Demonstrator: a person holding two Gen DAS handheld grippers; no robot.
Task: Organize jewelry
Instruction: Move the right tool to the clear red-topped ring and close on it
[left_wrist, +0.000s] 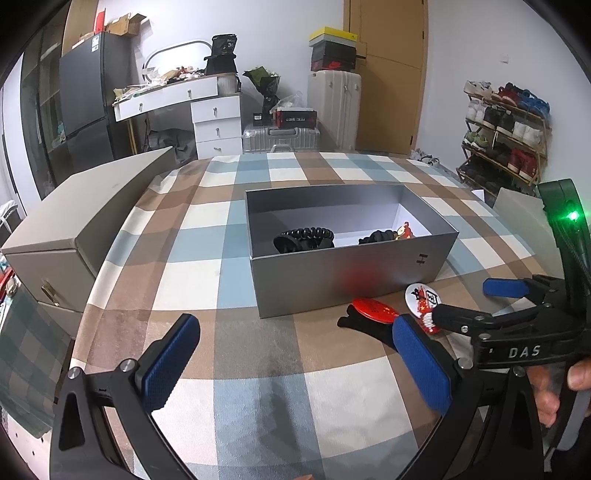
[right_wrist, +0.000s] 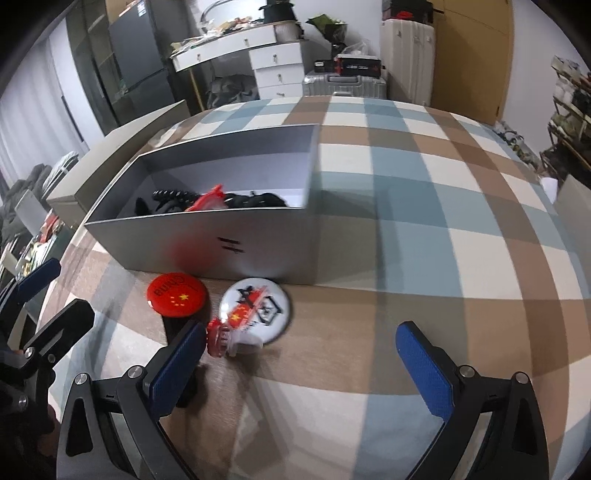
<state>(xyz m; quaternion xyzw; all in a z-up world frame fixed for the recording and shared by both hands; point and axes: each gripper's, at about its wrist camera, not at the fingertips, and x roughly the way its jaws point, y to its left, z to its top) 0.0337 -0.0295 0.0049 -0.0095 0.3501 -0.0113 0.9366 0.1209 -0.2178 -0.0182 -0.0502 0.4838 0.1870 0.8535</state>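
Note:
An open grey box (left_wrist: 343, 275) (right_wrist: 207, 240) stands on the checked tablecloth; inside lie black coiled hair ties (left_wrist: 306, 238) (right_wrist: 255, 199) and a small red-gold trinket (left_wrist: 402, 230). In front of the box lie a red round badge (left_wrist: 375, 308) (right_wrist: 176, 294), a white round badge (left_wrist: 421, 297) (right_wrist: 256, 308) and a small red-and-clear item (right_wrist: 225, 341) (left_wrist: 428, 325). My left gripper (left_wrist: 295, 365) is open and empty, near the table's front. My right gripper (right_wrist: 301, 367) (left_wrist: 461, 304) is open, low over the badges, its left finger beside the small red item.
A closed beige box (left_wrist: 85, 225) (right_wrist: 122, 147) sits at the table's left edge. Beyond the table are a white dresser (left_wrist: 218, 122), suitcases (left_wrist: 280, 138) and a shoe rack (left_wrist: 506, 133). A white box corner (right_wrist: 572, 199) sits at the right.

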